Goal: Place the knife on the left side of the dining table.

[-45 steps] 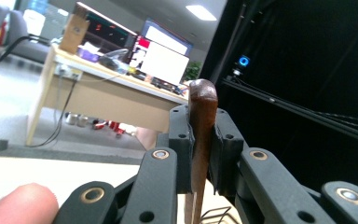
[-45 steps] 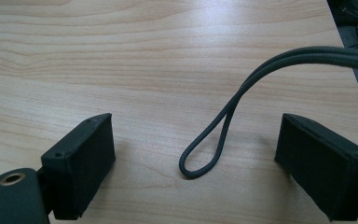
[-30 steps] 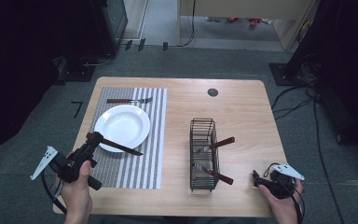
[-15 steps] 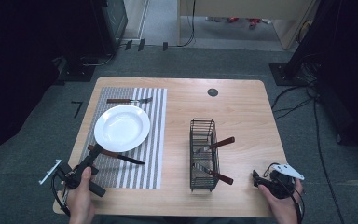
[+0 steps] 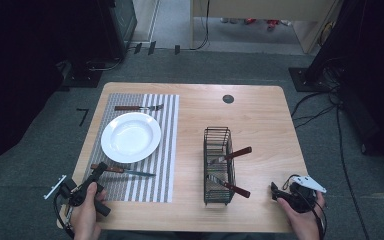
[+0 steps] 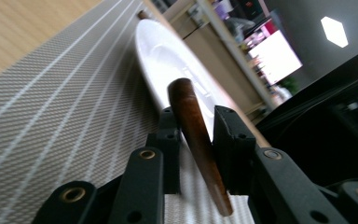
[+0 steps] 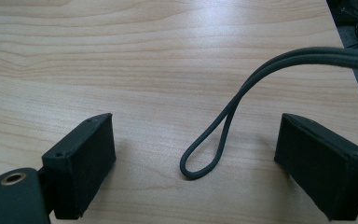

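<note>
Light wooden tabletop (image 5: 260,120), rectangular with rounded corners. Grey-and-white striped woven placemat (image 5: 167,150) on its left half, carrying a round white plate (image 5: 131,136); a wooden-handled fork (image 5: 137,107) lies on the placemat just beyond the plate's far edge. Wooden-handled table knife (image 5: 122,171) lies flat on the placemat just near of the plate, blade to the right, handle end to the left. Left gripper (image 5: 99,169), at the near-left corner of the placemat, has its jaws around that handle end; in the left gripper view the brown handle (image 6: 196,140) runs slantwise between the two black jaws, which stand close on either side of it, though firm contact cannot be told. Black wire cutlery basket (image 5: 218,166) stands right of centre, holding two more wooden-handled pieces whose handles point right. Right gripper (image 5: 276,191) rests on bare wood at the near-right corner, well apart from the basket, jaws spread wide and holding nothing; a loop of its own dark cable (image 7: 223,126) lies between them.
</note>
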A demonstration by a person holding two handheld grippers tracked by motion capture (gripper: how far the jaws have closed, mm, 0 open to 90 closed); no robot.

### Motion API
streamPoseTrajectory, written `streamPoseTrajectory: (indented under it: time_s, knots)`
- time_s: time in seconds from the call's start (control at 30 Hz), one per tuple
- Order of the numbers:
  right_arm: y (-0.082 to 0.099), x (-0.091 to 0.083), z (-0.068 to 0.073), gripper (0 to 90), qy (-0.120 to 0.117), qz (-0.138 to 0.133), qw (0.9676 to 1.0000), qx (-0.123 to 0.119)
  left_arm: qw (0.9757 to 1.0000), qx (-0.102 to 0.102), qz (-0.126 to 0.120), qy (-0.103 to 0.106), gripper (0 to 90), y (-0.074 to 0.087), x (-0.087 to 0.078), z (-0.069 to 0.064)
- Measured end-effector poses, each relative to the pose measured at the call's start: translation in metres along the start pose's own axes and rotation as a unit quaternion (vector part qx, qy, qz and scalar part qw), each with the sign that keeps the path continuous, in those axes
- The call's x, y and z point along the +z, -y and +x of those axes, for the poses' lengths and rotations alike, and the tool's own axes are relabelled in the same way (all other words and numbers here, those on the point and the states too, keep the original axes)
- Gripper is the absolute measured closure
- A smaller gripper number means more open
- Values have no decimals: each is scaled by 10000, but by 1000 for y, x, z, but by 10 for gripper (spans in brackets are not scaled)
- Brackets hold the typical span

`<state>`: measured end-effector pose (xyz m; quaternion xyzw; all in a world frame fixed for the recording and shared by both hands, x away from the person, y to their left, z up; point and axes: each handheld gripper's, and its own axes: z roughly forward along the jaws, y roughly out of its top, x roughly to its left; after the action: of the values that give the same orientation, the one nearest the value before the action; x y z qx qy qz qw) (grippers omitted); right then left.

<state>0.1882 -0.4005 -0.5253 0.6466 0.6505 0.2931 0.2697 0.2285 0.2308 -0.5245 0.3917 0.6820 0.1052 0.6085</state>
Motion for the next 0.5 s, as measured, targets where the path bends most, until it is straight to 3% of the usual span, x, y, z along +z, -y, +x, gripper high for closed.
streamPoseTrajectory:
  time_s: [0.13, 0.5]
  knots:
    - [0, 0, 0, 122, -5, -2, 10000, -5, 9999, -97, 68, -68, 704, 1, 0, 3]
    - [0, 0, 0, 123, -9, -3, 10000, -5, 9990, -128, 279, -315, 641, 5, 2, 9]
